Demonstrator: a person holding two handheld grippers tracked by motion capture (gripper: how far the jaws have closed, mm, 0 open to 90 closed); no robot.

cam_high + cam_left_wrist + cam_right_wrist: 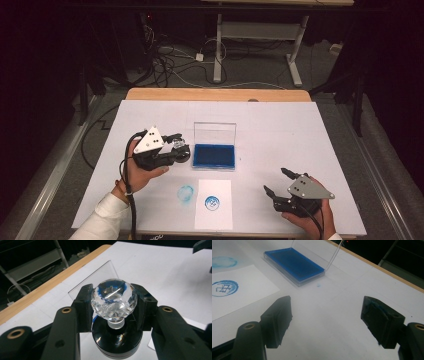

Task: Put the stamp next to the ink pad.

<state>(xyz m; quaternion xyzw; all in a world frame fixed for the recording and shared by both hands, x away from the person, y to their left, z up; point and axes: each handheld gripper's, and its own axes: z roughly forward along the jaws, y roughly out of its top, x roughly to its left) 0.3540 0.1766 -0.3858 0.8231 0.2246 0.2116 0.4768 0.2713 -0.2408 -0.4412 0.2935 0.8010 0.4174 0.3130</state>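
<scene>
My left gripper [179, 146] is shut on a stamp [182, 150] and holds it just left of the ink pad. In the left gripper view the stamp's clear faceted knob [113, 301] sits squeezed between the two pads, above its round black base [116, 341]. The blue ink pad [215, 156] lies in an open clear case mid-table, with the lid [215, 132] standing upright. A white paper card [213, 210] near the front edge carries a round blue print [212, 203]. My right gripper [276, 181] rests at the front right, open, with nothing between its jaws [329, 320].
A blue ink smudge [185, 192] marks the white table cover left of the card. The cover [300, 130] spans a wooden table whose far edge [215, 94] shows. Beyond it lie floor cables and a desk frame [260, 35].
</scene>
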